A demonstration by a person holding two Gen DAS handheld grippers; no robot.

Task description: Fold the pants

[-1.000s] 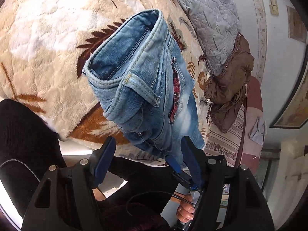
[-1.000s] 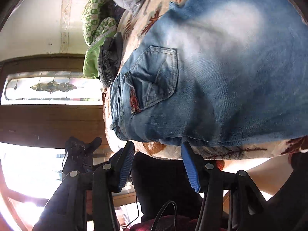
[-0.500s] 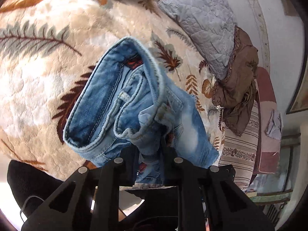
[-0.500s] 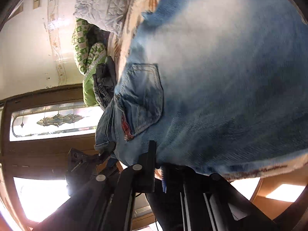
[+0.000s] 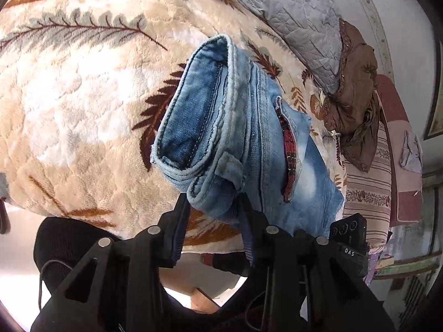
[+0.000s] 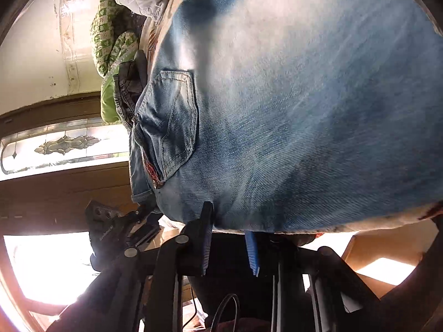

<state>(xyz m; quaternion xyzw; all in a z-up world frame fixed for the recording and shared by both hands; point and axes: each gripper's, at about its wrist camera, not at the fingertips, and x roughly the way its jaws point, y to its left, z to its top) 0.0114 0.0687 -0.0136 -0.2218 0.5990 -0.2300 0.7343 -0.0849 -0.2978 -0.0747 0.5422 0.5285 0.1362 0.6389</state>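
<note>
Lying on: the jeans (image 5: 249,144) rested on a plush leaf-patterned blanket (image 5: 77,105) over the bed, filling the middle of the left wrist view and most of the right wrist view.
Jeans, left view: the waistband gaped as an open loop at frame centre, a belt loop below it, a red plaid strip showing along a pocket edge toward the right.
Jeans, right view: a back pocket (image 6: 177,127) sat left of centre; faded denim spread across the upper right.
Left gripper (image 5: 214,210): at lower centre, jaws parting, the rolled waistband edge between the two fingers; the pads looked slack against the cloth rather than pinching it.
Right gripper (image 6: 229,224): at lower centre, jaws parting, the near edge of the denim just above and between the fingers, no clear pinch.
Pillow (image 5: 296,19): grey, quilted, upper right of the left view.
Brown cloth (image 5: 351,96): bunched just below the pillow, right side.
Green patterned bedding (image 6: 110,44): upper left of the right view, beside a dark garment (image 6: 127,96).
Window (image 6: 55,146): leaded glass, left side, brightly lit.
</note>
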